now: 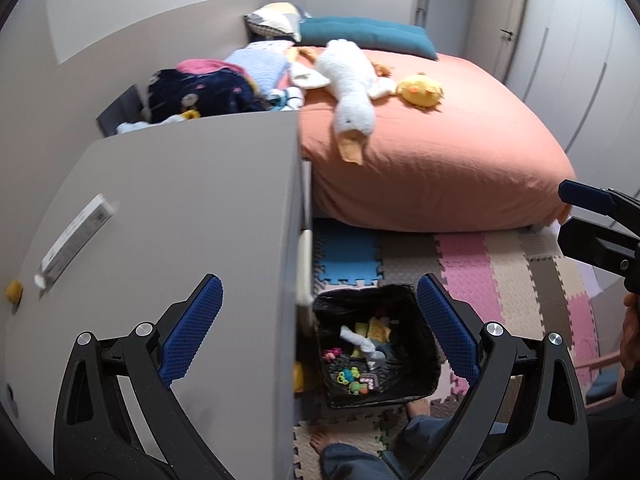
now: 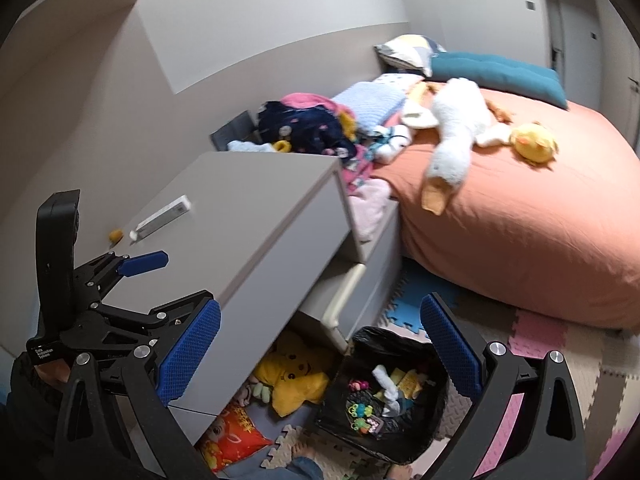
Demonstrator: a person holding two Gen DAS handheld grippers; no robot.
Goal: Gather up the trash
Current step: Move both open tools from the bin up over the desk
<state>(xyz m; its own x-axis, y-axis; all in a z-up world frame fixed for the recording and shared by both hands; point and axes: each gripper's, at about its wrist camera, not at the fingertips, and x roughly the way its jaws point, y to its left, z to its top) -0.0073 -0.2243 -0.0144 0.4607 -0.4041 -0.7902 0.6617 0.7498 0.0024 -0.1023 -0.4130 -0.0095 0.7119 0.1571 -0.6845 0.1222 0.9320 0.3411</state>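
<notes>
Closest thing is the left tool (image 1: 320, 328), pads spread wide with nothing between them, hanging over the edge of the grey counter (image 1: 192, 208). Right tool (image 2: 320, 344) is the same deal, wide apart and empty, sitting above the trash bin (image 2: 384, 396) on the foam mat floor (image 2: 560, 360). My guess is both are held open because they're between pickups. The bin has a black liner and already holds a white crumpled bit, yellow scraps and some small colourful pieces, and it's parked right by the counter, probably so drops are short. Further back on the counter there's a small white box (image 1: 76, 236), a white wad (image 1: 39, 280) touching its near end, and a yellow scrap (image 1: 13, 290) just beside. Those look like the next trash. Beyond is the bed (image 1: 440, 168) with a plush goose (image 1: 352, 92)
</notes>
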